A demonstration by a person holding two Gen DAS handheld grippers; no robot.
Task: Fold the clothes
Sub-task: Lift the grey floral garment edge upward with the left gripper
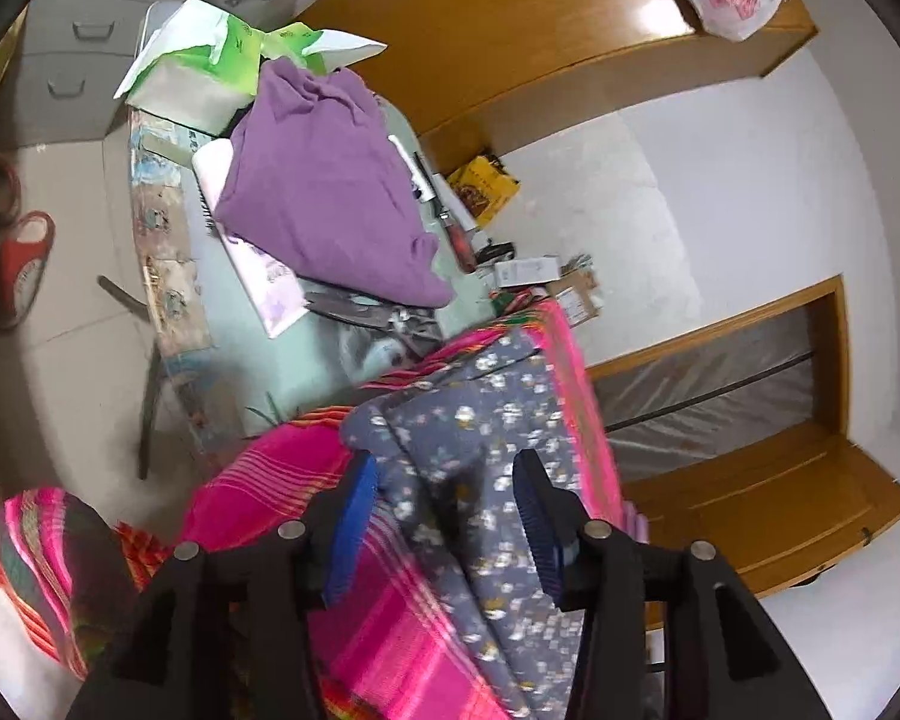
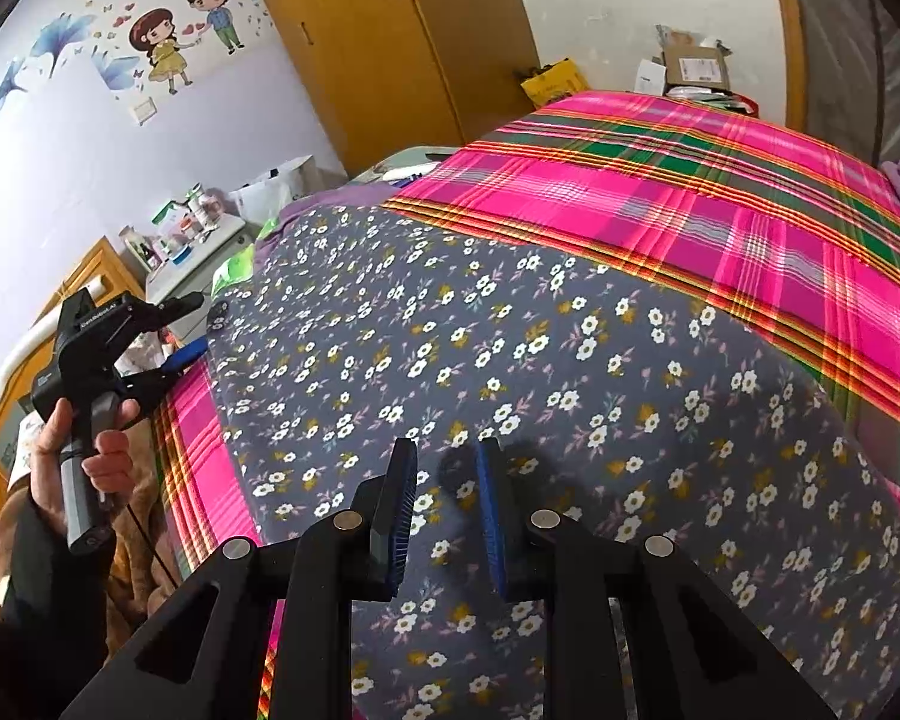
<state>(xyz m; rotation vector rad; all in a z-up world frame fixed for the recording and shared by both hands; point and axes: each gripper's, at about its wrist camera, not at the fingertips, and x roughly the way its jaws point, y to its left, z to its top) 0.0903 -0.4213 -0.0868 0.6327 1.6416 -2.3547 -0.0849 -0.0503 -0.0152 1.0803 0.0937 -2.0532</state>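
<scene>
A grey floral garment (image 2: 510, 360) lies spread flat on a bed with a pink plaid sheet (image 2: 720, 204). In the left wrist view the floral garment (image 1: 480, 450) runs along the bed edge. My left gripper (image 1: 444, 480) is open, its blue pads on either side of the garment's edge, holding nothing. It also shows in the right wrist view (image 2: 195, 330), held in a hand at the garment's left edge. My right gripper (image 2: 447, 462) is open and empty, hovering just above the middle of the garment.
A purple garment (image 1: 330, 192) lies heaped on a cluttered table (image 1: 252, 324) beside the bed, with bags and a box behind it. Red slippers (image 1: 21, 264) lie on the floor. Wooden wardrobe (image 2: 390, 36) and boxes (image 2: 690, 69) stand at the bed's far end.
</scene>
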